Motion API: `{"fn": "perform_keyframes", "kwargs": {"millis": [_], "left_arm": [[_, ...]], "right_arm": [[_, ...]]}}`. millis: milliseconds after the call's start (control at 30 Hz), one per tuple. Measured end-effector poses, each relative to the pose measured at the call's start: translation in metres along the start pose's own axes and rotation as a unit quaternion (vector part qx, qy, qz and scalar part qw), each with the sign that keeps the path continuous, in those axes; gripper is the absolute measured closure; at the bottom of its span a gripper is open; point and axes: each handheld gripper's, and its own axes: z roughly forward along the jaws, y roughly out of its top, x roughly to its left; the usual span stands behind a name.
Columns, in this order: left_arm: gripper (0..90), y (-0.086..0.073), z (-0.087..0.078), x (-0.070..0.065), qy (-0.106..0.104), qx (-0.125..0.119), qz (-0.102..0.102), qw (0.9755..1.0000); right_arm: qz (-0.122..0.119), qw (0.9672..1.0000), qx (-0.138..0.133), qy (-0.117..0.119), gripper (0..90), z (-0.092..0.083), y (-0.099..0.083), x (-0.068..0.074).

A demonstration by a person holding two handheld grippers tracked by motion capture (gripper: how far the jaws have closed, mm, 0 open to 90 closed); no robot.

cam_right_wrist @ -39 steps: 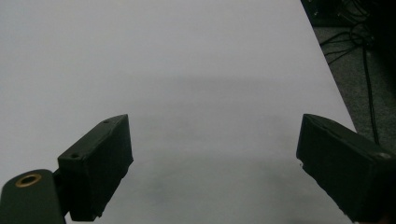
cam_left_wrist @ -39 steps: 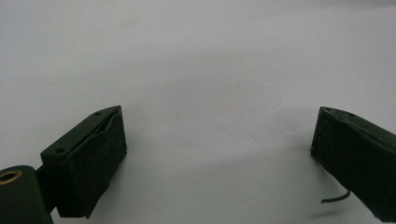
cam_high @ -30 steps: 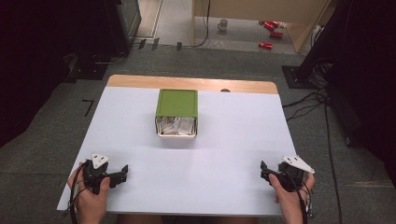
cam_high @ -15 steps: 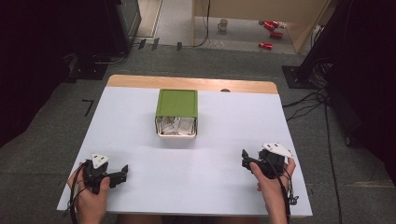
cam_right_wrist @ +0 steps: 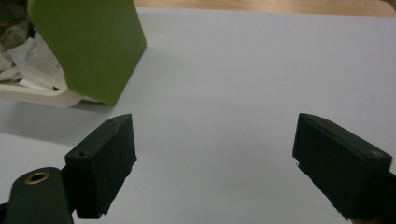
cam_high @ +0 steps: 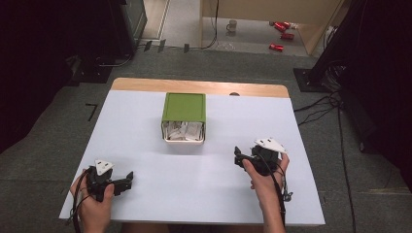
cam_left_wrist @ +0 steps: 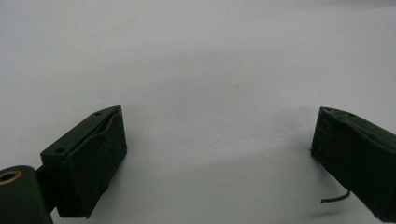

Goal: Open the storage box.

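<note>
Green-lidded box sits mid tabletop toward the far edge, its open near side showing white paper packets. Right gripper is near its front-right, jaws spread, nothing between. Left gripper at near-left corner, jaws spread, holding nothing.

Black claws with grey three-cornered plates, trailing black cables.

A white surface with a bare wooden strip along its far edge stands on grey carpet. Beyond it, on a paler floor, sit a mug and three red cans. Black cables trail at right.
</note>
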Motion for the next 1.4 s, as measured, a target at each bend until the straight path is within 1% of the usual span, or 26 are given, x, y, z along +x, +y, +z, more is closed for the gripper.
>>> {"fn": "perform_keyframes", "kwargs": {"millis": [33,67,100,200,233,267,300,333,367,467,500,600,667,767,800,867,933,1133,1400], "left_arm": [[3.7,0.0,0.0,0.0,0.0,0.0,0.0,1.0],[3.7,0.0,0.0,0.0,0.0,-0.001,-0.001,1.0],[3.7,0.0,0.0,0.0,0.0,-0.001,-0.001,1.0],[3.7,0.0,0.0,0.0,0.0,-0.001,-0.001,1.0],[3.7,0.0,0.0,0.0,0.0,-0.001,-0.001,1.0],[3.7,0.0,0.0,0.0,0.0,-0.001,-0.001,1.0],[3.7,0.0,0.0,0.0,0.0,-0.001,-0.001,1.0],[3.7,0.0,0.0,0.0,0.0,-0.001,-0.001,1.0],[3.7,0.0,0.0,0.0,0.0,0.0,0.0,1.0],[3.7,0.0,0.0,0.0,0.0,0.0,0.0,1.0],[3.7,0.0,0.0,0.0,0.0,0.0,0.0,1.0],[3.7,0.0,0.0,0.0,0.0,-0.001,-0.001,1.0],[3.7,0.0,0.0,0.0,0.0,0.0,-0.001,1.0],[3.7,0.0,0.0,0.0,0.0,-0.001,-0.001,1.0],[3.7,0.0,0.0,0.0,0.0,-0.001,-0.002,1.0],[3.7,0.0,0.0,0.0,0.0,-0.001,-0.002,1.0],[3.7,0.0,0.0,0.0,0.0,-0.001,-0.001,1.0],[3.6,0.0,0.0,0.0,0.0,-0.001,-0.002,1.0],[3.5,0.0,0.0,0.0,0.0,0.0,-0.002,1.0]], "right_arm": [[-0.002,1.0,0.0,0.002,13.3,0.001,0.001,0.003],[-0.005,0.9999,0.0,0.009,13.3,0.006,0.004,0.01],[-0.005,0.9999,0.0,0.009,13.3,0.006,0.004,0.01],[-0.006,0.9998,0.002,0.021,13.4,0.016,0.007,0.024],[-0.006,0.9998,0.002,0.021,13.4,0.016,0.007,0.024],[-0.01,0.9996,0.003,0.027,13.4,0.02,0.009,0.031],[-0.011,0.9995,0.003,0.028,13.4,0.022,0.01,0.035],[-0.011,0.9995,0.003,0.028,13.4,0.022,0.01,0.035],[-0.014,0.9993,0.004,0.033,13.7,0.026,0.011,0.042],[-0.019,0.9992,0.004,0.037,15.6,0.032,0.014,0.052],[-0.019,0.9992,0.004,0.037,15.6,0.032,0.014,0.052],[-0.016,0.9988,0.005,0.047,17.7,0.039,0.017,0.062],[-0.016,0.9987,0.003,0.049,18.7,0.04,0.017,0.064],[-0.018,0.9983,0.0,0.056,20.5,0.046,0.017,0.073],[-0.018,0.9983,0.0,0.056,20.5,0.046,0.017,0.073],[-0.019,0.9983,-0.002,0.055,22.2,0.051,0.017,0.078],[-0.02,0.9983,-0.002,0.055,22.9,0.053,0.017,0.079],[-0.014,0.9989,-0.012,0.044,31.6,0.066,0.019,0.084],[-0.009,0.9992,0.001,0.04,34.6,0.084,0.019,0.093]]}}
